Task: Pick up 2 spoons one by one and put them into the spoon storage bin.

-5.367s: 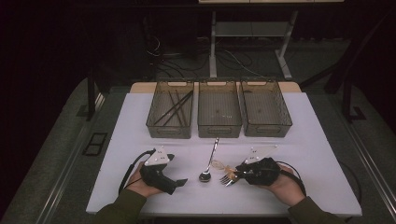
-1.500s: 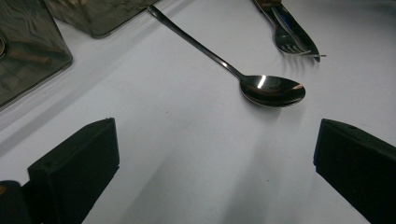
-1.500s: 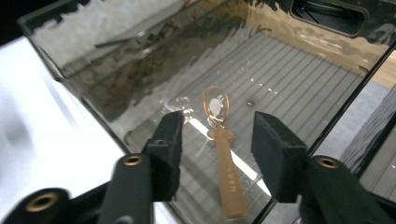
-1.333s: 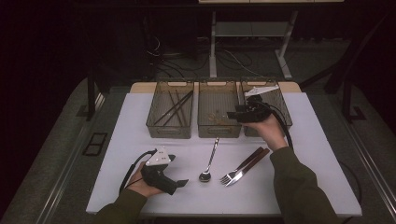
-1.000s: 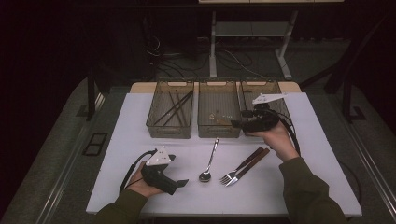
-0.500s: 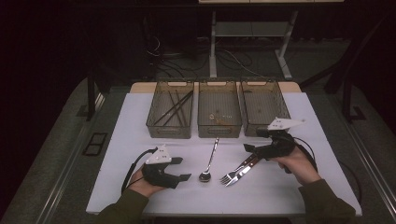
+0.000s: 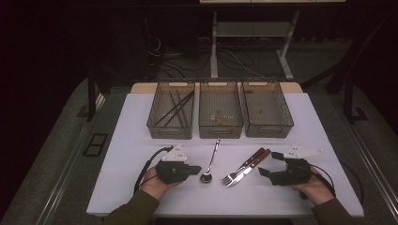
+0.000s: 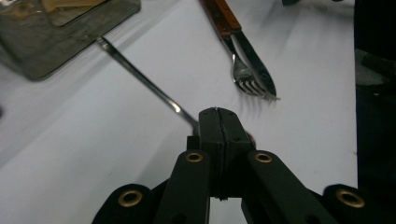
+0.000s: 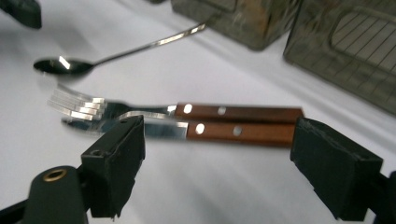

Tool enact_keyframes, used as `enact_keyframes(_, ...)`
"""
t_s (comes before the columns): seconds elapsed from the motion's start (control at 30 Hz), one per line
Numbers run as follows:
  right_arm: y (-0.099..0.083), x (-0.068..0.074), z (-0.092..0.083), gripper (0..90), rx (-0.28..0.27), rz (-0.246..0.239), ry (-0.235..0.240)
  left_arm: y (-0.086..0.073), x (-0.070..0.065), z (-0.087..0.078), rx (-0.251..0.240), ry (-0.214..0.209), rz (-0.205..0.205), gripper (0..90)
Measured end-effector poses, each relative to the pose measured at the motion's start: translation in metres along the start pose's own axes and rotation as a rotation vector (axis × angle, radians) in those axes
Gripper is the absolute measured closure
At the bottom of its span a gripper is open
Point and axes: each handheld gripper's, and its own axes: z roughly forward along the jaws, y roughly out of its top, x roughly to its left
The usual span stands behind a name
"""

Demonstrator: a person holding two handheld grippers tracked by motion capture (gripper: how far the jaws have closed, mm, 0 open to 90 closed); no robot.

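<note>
A metal spoon point(image 7: 213, 157) lies on the white table point(image 7: 131, 140), bowl toward me. My left gripper point(image 7: 199, 168) sits just left of the bowl. Its jaws have just been closing and now meet pad to pad point(image 8: 219, 119). The spoon's neck point(image 8: 140, 77) runs out of sight behind them, so I cannot tell if it is pinched. A fork point(image 7: 230, 178) and a knife point(image 7: 247, 169) with wooden handles lie side by side right of the spoon. My right gripper point(image 7: 268, 165) is low beside their handles. Its jaws have opened wider and stand open point(image 9: 219, 161), with the knife point(image 9: 238, 132) and fork point(image 9: 77, 106) just beyond the gap.
Three wire bins stand in a row at the back. The left bin point(image 7: 170, 132) holds dark sticks, the middle bin point(image 7: 220, 132) a small brown item, and the right bin point(image 7: 270, 131) looks bare. Table edges run close to both hands.
My right hand has come back from the bins and sunk to the table beside the knife and fork. The left jaws have gone from open to shut at the spoon, which lies where it was.
</note>
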Motion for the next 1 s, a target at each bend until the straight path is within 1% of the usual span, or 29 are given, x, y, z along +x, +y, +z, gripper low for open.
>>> enact_keyframes(0.03,-0.002,0.001,-0.001,18.0,0.006,-0.009,-0.001,0.002,-0.002,0.004,0.003,-0.003,0.005,89.4)
enact_keyframes(0.07,-0.003,0.002,-0.001,18.1,0.009,-0.006,0.001,0.004,-0.003,0.008,0.007,-0.002,0.007,89.4)
enact_keyframes(0.13,-0.005,0.002,-0.001,18.1,0.010,-0.002,0.013,0.007,-0.006,0.016,0.024,-0.004,0.016,89.4)
enact_keyframes(0.17,-0.005,0.003,-0.001,18.1,0.011,-0.006,0.014,0.008,-0.007,0.021,0.039,-0.013,0.019,89.4)
enact_keyframes(0.23,-0.004,0.004,0.000,18.0,0.016,-0.009,0.009,0.011,-0.010,0.030,0.051,-0.031,0.000,89.4)
enact_keyframes(0.27,-0.004,0.004,0.000,18.0,0.013,-0.011,0.007,0.012,-0.012,0.034,0.058,-0.040,-0.002,89.4)
enact_keyframes(0.37,-0.004,0.005,0.001,18.1,0.018,-0.014,0.004,0.017,-0.016,0.046,0.085,-0.045,0.029,89.4)
enact_keyframes(0.4,-0.004,0.005,0.001,18.1,0.018,-0.014,0.004,0.017,-0.018,0.049,0.092,-0.047,0.030,89.4)
enact_keyframes(0.43,-0.004,0.005,0.001,18.0,0.018,-0.014,0.005,0.018,-0.019,0.051,0.104,-0.043,0.039,89.4)
enact_keyframes(0.5,-0.004,0.005,0.001,18.1,0.018,-0.017,0.003,0.017,-0.019,0.054,0.128,-0.023,0.044,89.4)
enact_keyframes(0.53,-0.004,0.004,0.001,18.0,0.017,-0.017,0.003,0.017,-0.019,0.055,0.135,-0.022,0.038,89.4)
enact_keyframes(0.57,-0.004,0.004,0.001,18.1,0.016,-0.017,0.004,0.016,-0.018,0.056,0.138,-0.021,0.045,89.4)
enact_keyframes(0.6,-0.004,0.004,0.001,18.0,0.016,-0.018,0.003,0.016,-0.019,0.056,0.136,-0.024,0.041,89.4)
enact_keyframes(0.63,-0.004,0.004,0.001,18.0,0.015,-0.018,0.004,0.016,-0.018,0.057,0.138,-0.031,0.057,89.4)
enact_keyframes(0.67,-0.004,0.004,0.001,18.0,0.016,-0.018,0.004,0.016,-0.020,0.058,0.132,-0.028,0.049,89.4)
enact_keyframes(0.7,-0.004,0.004,0.001,18.0,0.017,-0.019,0.003,0.017,-0.020,0.058,0.137,-0.027,0.060,89.4)
enact_keyframes(0.77,-0.004,0.005,0.001,18.1,0.020,-0.022,0.003,0.018,-0.021,0.060,0.145,-0.032,0.067,89.4)
enact_keyframes(0.8,-0.004,0.005,0.002,18.1,0.020,-0.022,0.004,0.018,-0.022,0.063,0.145,-0.030,0.058,89.4)
enact_keyframes(0.87,-0.004,0.005,0.002,18.1,0.022,-0.028,0.004,0.018,-0.022,0.065,0.173,-0.028,0.073,89.4)
enact_keyframes(0.9,-0.004,0.005,0.002,18.1,0.024,-0.026,0.004,0.018,-0.023,0.066,0.175,-0.023,0.070,89.4)
enact_keyframes(0.93,-0.004,0.005,0.003,18.1,0.024,-0.025,0.004,0.018,-0.023,0.066,0.188,-0.016,0.077,89.4)
enact_keyframes(0.97,-0.004,0.005,0.002,18.1,0.026,-0.026,0.004,0.017,-0.024,0.066,0.180,-0.012,0.061,89.4)
enact_keyframes(1.0,-0.004,0.005,0.003,18.0,0.028,-0.025,0.005,0.017,-0.023,0.065,0.187,-0.012,0.058,89.4)
